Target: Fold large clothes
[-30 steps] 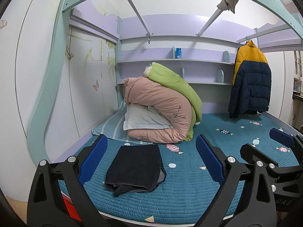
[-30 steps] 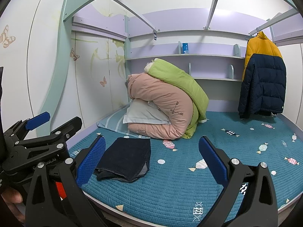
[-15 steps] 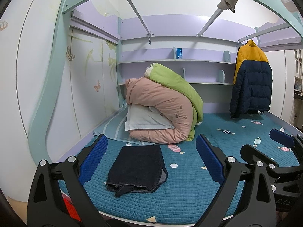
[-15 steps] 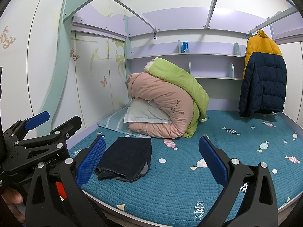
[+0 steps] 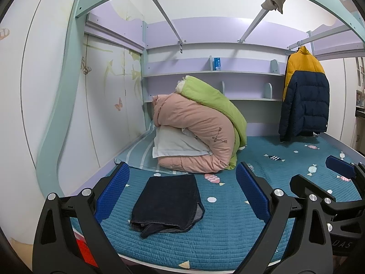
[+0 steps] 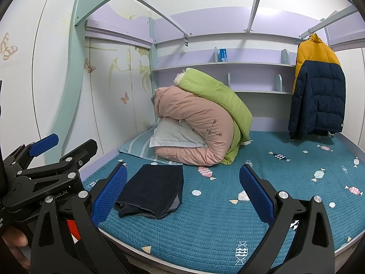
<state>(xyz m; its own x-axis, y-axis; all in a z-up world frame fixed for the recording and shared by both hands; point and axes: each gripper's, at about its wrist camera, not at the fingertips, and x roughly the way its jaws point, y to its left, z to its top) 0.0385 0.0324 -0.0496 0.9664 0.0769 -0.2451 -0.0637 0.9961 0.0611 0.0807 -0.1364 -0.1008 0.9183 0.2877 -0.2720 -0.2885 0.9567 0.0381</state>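
Right wrist — "oot.AI" on left claw (image 6: 75, 157)

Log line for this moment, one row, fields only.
left gripper: open, empty | right gripper: open, empty | dark jeans: folded, on teal bedspread, untouched | jacket: hanging

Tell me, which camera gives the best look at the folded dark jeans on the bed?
The left wrist view: the folded dark jeans lie nearly centred between its open tongs, fully visible. The right wrist view shows them whole too, but off to the left beside one blue pad.
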